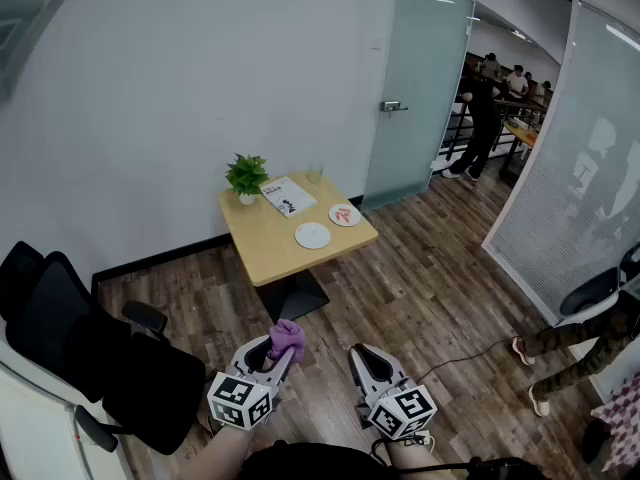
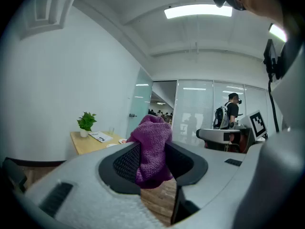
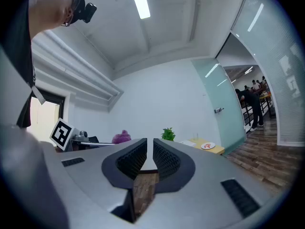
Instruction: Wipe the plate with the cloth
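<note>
My left gripper (image 1: pixel 283 353) is shut on a purple cloth (image 1: pixel 288 338), which sticks up bunched between the jaws (image 2: pixel 151 147). My right gripper (image 1: pixel 358 356) is beside it, shut with nothing between its jaws (image 3: pixel 150 157). Both grippers hang low over the wooden floor, well short of the small wooden table (image 1: pixel 270 243). On that table lie a plain white plate (image 1: pixel 312 235) and, farther back right, a plate with red marks (image 1: pixel 345 215). The right gripper view shows the marked plate (image 3: pixel 208 146) far off and the cloth (image 3: pixel 121 137) to its left.
The table also carries a potted plant (image 1: pixel 246 177), a booklet (image 1: pixel 288 196) and a glass (image 1: pixel 314 175). A black office chair (image 1: pixel 90 358) stands at my left. A glass door (image 1: pixel 420 78) lies behind the table, with people (image 1: pixel 485 118) beyond. Someone's legs (image 1: pixel 570 353) show at right.
</note>
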A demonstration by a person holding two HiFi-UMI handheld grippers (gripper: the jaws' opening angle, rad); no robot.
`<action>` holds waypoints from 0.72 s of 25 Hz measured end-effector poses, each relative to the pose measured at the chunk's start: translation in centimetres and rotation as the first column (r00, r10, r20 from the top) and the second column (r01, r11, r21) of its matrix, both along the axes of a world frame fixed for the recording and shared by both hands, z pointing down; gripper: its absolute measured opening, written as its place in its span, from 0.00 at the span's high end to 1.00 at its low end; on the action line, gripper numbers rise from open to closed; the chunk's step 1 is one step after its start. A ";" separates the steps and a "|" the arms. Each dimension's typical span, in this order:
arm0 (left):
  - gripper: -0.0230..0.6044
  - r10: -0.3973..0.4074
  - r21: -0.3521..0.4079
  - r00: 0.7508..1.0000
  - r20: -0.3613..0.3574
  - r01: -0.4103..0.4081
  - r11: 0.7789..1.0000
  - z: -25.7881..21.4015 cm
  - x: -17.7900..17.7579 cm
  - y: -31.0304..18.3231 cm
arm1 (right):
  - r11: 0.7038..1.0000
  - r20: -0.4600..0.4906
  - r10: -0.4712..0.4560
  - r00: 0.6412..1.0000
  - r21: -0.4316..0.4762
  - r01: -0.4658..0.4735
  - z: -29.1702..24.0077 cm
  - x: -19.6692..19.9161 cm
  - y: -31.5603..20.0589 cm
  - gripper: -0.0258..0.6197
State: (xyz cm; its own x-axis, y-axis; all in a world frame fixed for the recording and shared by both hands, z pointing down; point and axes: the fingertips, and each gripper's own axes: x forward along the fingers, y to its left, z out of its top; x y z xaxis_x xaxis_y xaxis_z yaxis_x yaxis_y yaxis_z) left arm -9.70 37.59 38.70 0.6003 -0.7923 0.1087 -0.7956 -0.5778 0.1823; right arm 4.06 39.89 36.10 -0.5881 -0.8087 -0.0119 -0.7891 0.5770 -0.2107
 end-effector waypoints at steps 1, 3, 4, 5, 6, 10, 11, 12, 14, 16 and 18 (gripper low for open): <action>0.71 0.001 0.000 1.000 0.000 -0.001 1.000 0.0 0.0 0.0 | 1.000 0.000 -0.001 1.000 0.000 0.001 0.0 0.0 0.0 0.90; 0.71 0.003 0.001 1.000 0.001 -0.003 1.000 -0.1 0.1 0.0 | 1.000 -0.001 -0.002 1.000 -0.002 0.002 -0.1 0.0 0.0 0.90; 0.71 0.005 0.001 1.000 0.001 -0.005 1.000 -0.2 0.1 0.0 | 1.000 -0.002 -0.002 1.000 -0.002 0.002 -0.1 -0.1 0.0 0.90; 0.71 0.006 0.001 1.000 0.001 -0.006 1.000 -0.2 0.1 0.0 | 1.000 -0.003 -0.003 1.000 -0.003 0.003 -0.1 -0.1 0.1 0.90; 0.71 0.009 0.001 1.000 0.000 -0.009 1.000 -0.1 0.1 0.1 | 1.000 -0.005 -0.004 1.000 -0.003 0.004 -0.1 -0.2 0.1 0.90; 0.71 0.017 0.000 1.000 -0.004 -0.017 1.000 0.2 -0.1 0.0 | 1.000 -0.015 -0.007 1.000 -0.004 0.007 0.3 -0.6 0.1 0.90; 0.71 0.016 0.001 1.000 -0.003 -0.016 1.000 0.1 -0.2 0.0 | 1.000 -0.016 -0.006 1.000 -0.005 0.006 0.3 -0.7 0.1 0.90; 0.71 0.016 0.002 1.000 -0.002 -0.016 1.000 0.1 -0.2 -0.1 | 1.000 -0.015 -0.006 1.000 -0.005 0.005 0.3 -0.7 0.1 0.90; 0.71 0.019 0.006 1.000 0.001 -0.019 1.000 0.2 -0.4 -0.2 | 1.000 0.009 -0.006 1.000 -0.001 0.006 0.1 -0.8 0.1 0.90; 0.71 0.022 0.004 1.000 -0.001 -0.022 1.000 0.2 -0.5 -0.2 | 1.000 0.043 -0.012 0.999 0.001 0.012 -0.2 -0.9 0.1 0.90; 0.71 0.026 0.003 1.000 -0.006 -0.026 1.000 0.2 -0.7 -0.4 | 1.000 0.046 -0.015 0.999 0.000 0.015 -0.2 -1.1 0.0 0.89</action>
State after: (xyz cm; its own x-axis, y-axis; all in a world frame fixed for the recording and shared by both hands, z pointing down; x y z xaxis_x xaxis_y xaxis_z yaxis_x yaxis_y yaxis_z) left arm -10.40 37.23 38.87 0.6214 -0.7767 0.1025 -0.7791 -0.5989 0.1854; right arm 2.92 39.91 35.85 -0.5988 -0.7999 -0.0392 -0.7699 0.5884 -0.2470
